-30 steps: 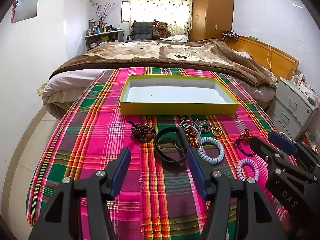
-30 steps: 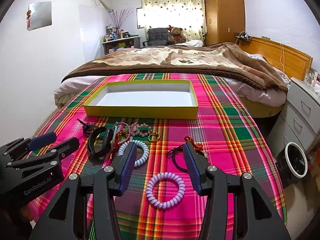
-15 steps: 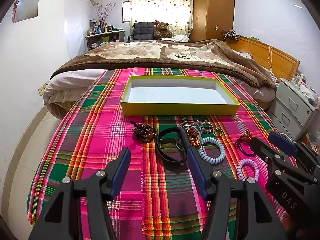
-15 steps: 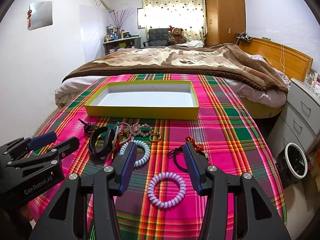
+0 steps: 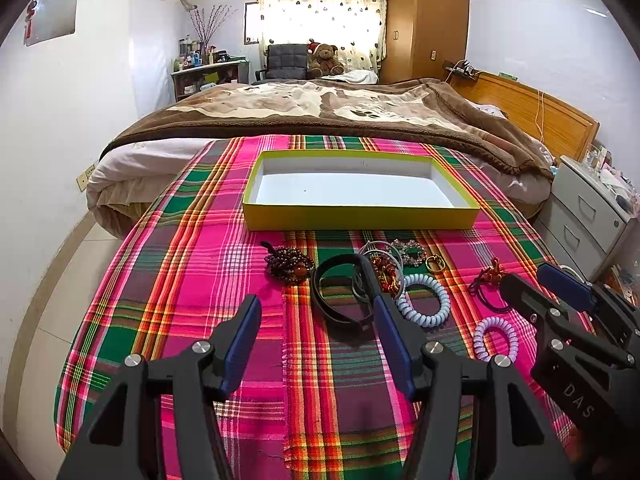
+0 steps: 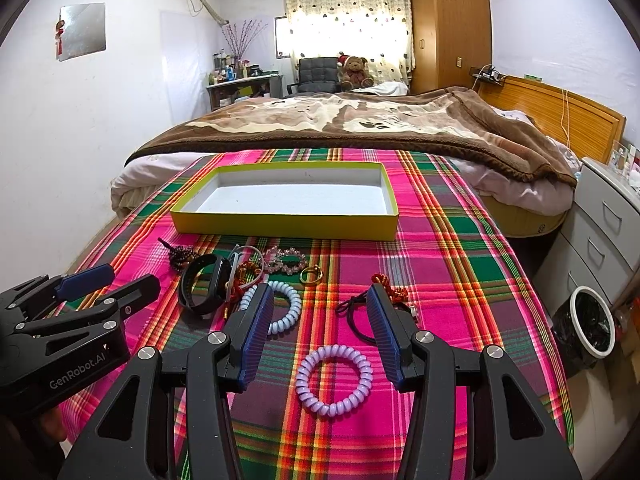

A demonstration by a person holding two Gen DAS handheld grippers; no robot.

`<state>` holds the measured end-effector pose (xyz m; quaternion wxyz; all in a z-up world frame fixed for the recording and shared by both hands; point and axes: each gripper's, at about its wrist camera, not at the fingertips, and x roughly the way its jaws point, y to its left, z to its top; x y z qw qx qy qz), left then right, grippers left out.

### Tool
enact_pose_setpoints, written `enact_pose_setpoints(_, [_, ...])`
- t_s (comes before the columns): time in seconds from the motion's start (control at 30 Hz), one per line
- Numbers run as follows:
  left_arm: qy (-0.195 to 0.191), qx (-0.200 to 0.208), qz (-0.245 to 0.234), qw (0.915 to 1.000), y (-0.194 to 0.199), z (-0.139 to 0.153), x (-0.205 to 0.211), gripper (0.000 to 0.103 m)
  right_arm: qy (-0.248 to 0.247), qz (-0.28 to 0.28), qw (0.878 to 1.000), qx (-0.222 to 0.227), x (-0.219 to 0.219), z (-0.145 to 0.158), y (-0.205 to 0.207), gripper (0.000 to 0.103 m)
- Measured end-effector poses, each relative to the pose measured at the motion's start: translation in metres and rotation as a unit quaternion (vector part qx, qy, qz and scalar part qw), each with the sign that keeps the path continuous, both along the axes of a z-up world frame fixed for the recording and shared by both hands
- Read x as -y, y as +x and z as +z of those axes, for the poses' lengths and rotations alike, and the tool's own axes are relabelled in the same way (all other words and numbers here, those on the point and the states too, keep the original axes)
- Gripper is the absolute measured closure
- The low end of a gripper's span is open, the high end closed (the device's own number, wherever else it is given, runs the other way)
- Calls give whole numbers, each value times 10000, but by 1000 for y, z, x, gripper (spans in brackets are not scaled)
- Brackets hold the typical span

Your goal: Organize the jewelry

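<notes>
While nothing lies in the yellow box [image 5: 360, 216] yet, we judge the sorting is at its very start. In the left wrist view, our left gripper [image 5: 316, 312] hangs released above the plaid cloth [image 5: 192, 280], holding nothing. The box sits at twelve o'clock beyond it. Just ahead, at about one o'clock, lies the black band [image 5: 336, 300], with the dark bead bracelet [image 5: 290, 266] at eleven o'clock of it and the pale blue coil tie [image 5: 424, 304] at three. The right gripper [image 5: 544, 280] enters from three o'clock.

In the right wrist view, our right gripper [image 6: 320, 304] is spread wide and empty, with the lilac coil tie [image 6: 334, 380] lying on the cloth between its fingers, apart from both. The red knotted cord [image 6: 390, 286] sits at one o'clock, the gold ring [image 6: 311, 275] at twelve, and the box rim [image 6: 280, 224] farther on at twelve. We think the next move calls for lowering onto the lilac coil, closing on its springy loop, and carrying it forward into the box.

The cloth covers a bed end; a brown blanket [image 6: 360, 120] lies beyond, a wardrobe [image 6: 450, 24] at one o'clock, a bin [image 6: 588, 328] at three.
</notes>
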<state>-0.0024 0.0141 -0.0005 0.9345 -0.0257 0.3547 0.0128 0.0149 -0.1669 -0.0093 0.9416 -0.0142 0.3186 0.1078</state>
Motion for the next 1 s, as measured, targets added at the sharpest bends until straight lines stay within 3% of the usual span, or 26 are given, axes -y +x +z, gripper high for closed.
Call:
enact_pose_setpoints(0.7, [-152, -98, -108, 9998, 6, -4, -7, 43, 49, 6, 10000, 5, 6, 2, 1, 54])
enact_pose_setpoints(1.0, [-602, -315, -365, 9970, 7, -13, -28, 43, -29, -234, 9983, -530, 47, -25, -5, 54])
